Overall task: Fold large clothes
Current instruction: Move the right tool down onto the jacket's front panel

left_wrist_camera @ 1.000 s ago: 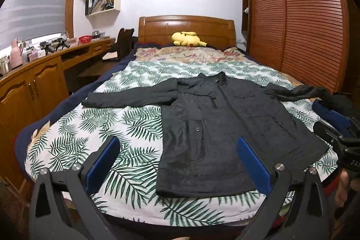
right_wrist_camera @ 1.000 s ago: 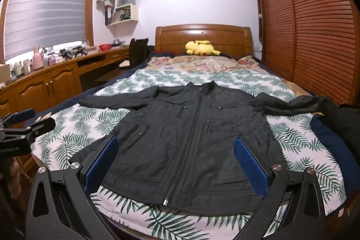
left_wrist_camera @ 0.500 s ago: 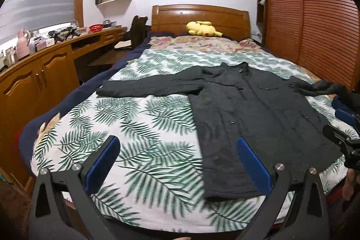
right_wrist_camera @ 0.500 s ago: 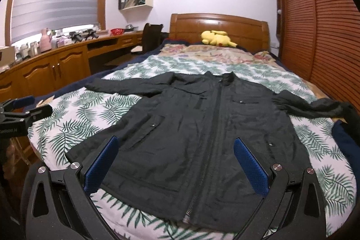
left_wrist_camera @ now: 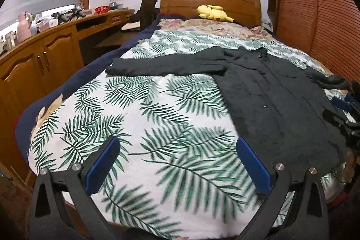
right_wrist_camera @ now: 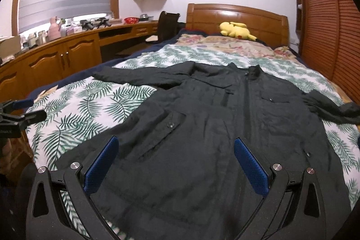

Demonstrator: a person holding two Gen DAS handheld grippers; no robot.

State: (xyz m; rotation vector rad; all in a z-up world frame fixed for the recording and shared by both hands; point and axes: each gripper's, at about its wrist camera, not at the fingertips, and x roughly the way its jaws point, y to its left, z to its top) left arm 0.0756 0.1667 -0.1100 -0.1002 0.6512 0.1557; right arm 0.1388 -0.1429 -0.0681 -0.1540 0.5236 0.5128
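Observation:
A large dark jacket (right_wrist_camera: 225,123) lies flat, front up, on the leaf-print bedspread (left_wrist_camera: 157,118), both sleeves spread out sideways. In the left wrist view the jacket (left_wrist_camera: 276,105) fills the right half, its left sleeve (left_wrist_camera: 166,65) stretching across the bed. My left gripper (left_wrist_camera: 177,163) is open over bare bedspread, left of the jacket's hem. My right gripper (right_wrist_camera: 175,163) is open above the jacket's lower front, nothing between its blue pads. The right gripper (left_wrist_camera: 344,114) also shows at the right edge of the left wrist view, and the left gripper (right_wrist_camera: 18,116) at the right wrist view's left edge.
A yellow plush toy (right_wrist_camera: 236,29) rests by the wooden headboard (right_wrist_camera: 236,15). A long wooden desk with cabinets (right_wrist_camera: 56,55) runs along the left wall, with a dark chair (right_wrist_camera: 167,24) near the bed. Slatted wardrobe doors (right_wrist_camera: 330,26) line the right side.
Both grippers have moved forward and lower toward the bed. The left one has shifted left, so the jacket now sits further right in its view. Both stay open.

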